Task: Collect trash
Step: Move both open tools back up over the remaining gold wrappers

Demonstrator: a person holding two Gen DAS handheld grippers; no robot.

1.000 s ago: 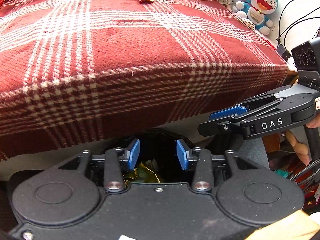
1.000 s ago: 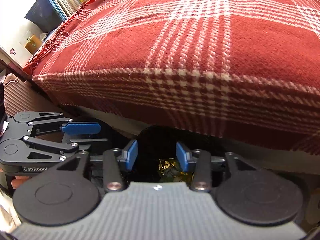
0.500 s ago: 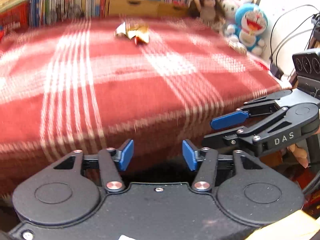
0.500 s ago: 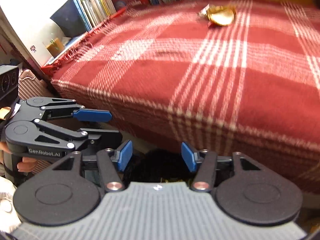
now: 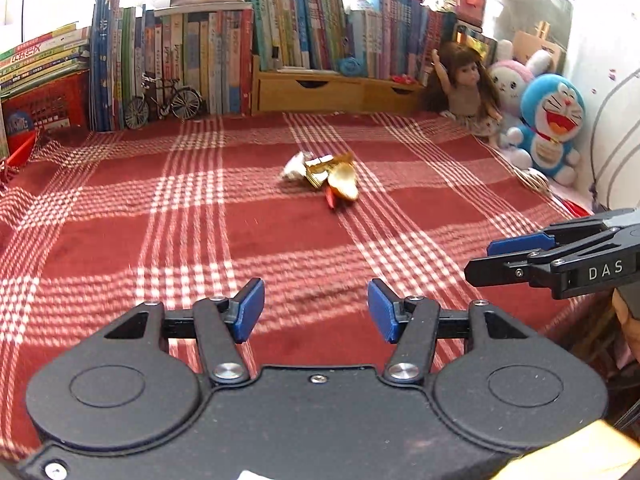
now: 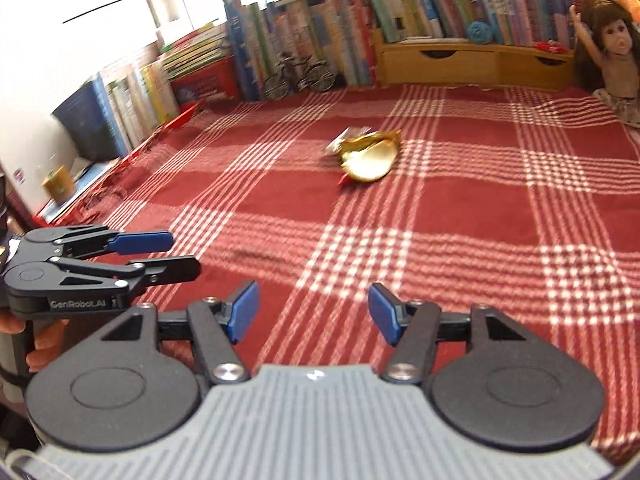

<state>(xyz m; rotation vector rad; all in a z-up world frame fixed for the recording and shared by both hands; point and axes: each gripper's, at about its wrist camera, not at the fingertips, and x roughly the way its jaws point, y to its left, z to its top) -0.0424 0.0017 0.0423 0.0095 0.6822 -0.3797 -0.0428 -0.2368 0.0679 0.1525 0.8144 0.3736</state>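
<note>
Both claws, left claw [image 5: 316,310] and right claw [image 6: 314,312], have just been opening and hold nothing. Reach well across the plaid blanket [image 5: 180,216]; pinch the gold wrappers [image 5: 332,178] low, without snagging cloth.

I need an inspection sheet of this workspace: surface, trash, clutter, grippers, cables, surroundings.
Surface: red plaid blanket, wrinkled at its left edge.
Job's things: gold wrappers piled mid-blanket, a red scrap beneath.
Clutter: doll, bunny plush, blue cat plush, model bicycle.
Grippers: left gripper and right gripper, jaws open, just opening, nothing between.
Cables: grey cables on the right wall.
Surroundings: books, wooden drawers.
</note>
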